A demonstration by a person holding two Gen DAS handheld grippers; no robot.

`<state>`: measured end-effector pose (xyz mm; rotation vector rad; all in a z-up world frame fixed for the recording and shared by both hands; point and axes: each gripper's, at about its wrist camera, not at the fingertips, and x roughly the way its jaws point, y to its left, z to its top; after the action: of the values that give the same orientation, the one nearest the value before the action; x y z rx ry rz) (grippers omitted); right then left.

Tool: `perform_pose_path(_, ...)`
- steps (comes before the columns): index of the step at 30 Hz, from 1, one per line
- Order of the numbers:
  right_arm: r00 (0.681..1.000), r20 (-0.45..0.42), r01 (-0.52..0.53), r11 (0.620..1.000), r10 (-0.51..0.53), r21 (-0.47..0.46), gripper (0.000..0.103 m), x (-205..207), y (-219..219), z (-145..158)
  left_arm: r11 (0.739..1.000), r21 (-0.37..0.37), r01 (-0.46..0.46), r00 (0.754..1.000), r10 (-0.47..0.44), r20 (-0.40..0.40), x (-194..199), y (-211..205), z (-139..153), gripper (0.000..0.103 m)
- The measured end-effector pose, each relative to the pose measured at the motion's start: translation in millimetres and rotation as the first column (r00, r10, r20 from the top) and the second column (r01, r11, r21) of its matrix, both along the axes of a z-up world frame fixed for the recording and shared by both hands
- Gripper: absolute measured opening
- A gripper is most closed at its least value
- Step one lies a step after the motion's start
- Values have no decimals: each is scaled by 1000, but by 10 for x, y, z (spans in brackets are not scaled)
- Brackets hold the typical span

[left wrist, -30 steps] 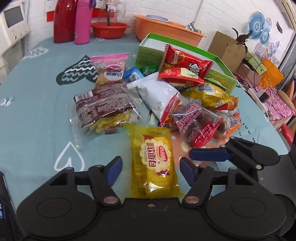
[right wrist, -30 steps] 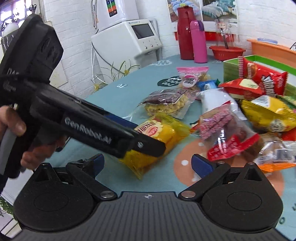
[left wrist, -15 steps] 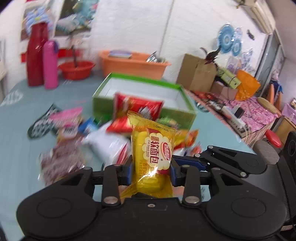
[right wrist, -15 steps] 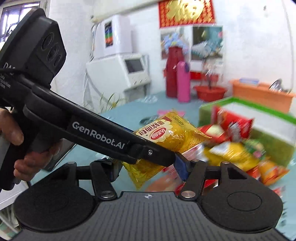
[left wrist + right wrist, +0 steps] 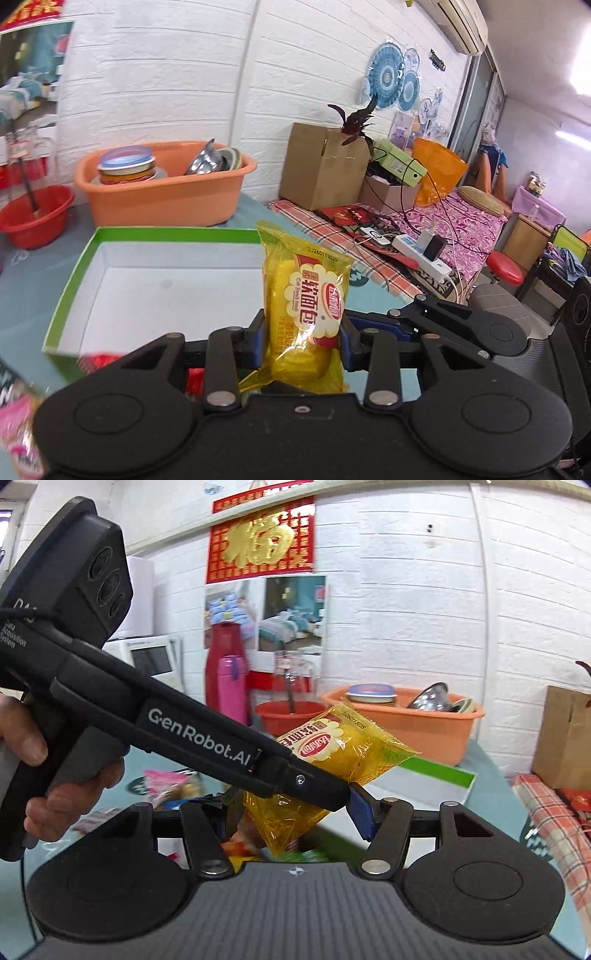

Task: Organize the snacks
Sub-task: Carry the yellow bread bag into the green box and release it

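Note:
My left gripper point(image 5: 303, 336) is shut on a yellow bread packet point(image 5: 306, 306), which stands upright between the blue pads. It hangs in the air over the near right corner of the green box point(image 5: 166, 234), whose white inside is bare. In the right wrist view the left gripper point(image 5: 332, 794) crosses from the left with the yellow packet point(image 5: 343, 746) tilted in it. My right gripper point(image 5: 295, 816) is open, close behind the packet, and its pads do not press on it. Its black linkage point(image 5: 461, 325) shows at the right. Other snack packets point(image 5: 166, 779) lie on the table below.
An orange basin point(image 5: 166, 199) of dishes and a red basin point(image 5: 33, 218) stand behind the box. Red and pink flasks point(image 5: 225, 679) stand at the wall. A cardboard box point(image 5: 325, 166) and a power strip point(image 5: 421, 254) are off to the right. A hand point(image 5: 55, 786) holds the left gripper.
My left gripper closed on the yellow packet lying on the table, lifted it and carried it up over the green box. The right gripper followed alongside, and its jaws narrowed a little.

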<state>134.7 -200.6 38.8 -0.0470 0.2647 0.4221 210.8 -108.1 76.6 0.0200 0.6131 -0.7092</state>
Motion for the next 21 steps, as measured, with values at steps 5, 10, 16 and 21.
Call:
perform_pose_path(5,1000,-12,22,1000,-22,9,98,313,-207,-71,1000,7,31,999,-31,-30,400,-190,-127,69)
perform_pose_path(10,998,-59,33,999,-32,21,98,574,-329,-222,999,24,34,997,-32,-72,685,-246,-306,71)
perform_pose_path(16,992,-85,94,995,-98,-45,103,682,-293,-397,996,33,-80,996,81,-32,667,-140,-385,103)
perform_pose_path(21,992,-62,107,993,-109,-39,103,424,-317,-265,989,14,-151,988,150,48,323,77,-155,103)
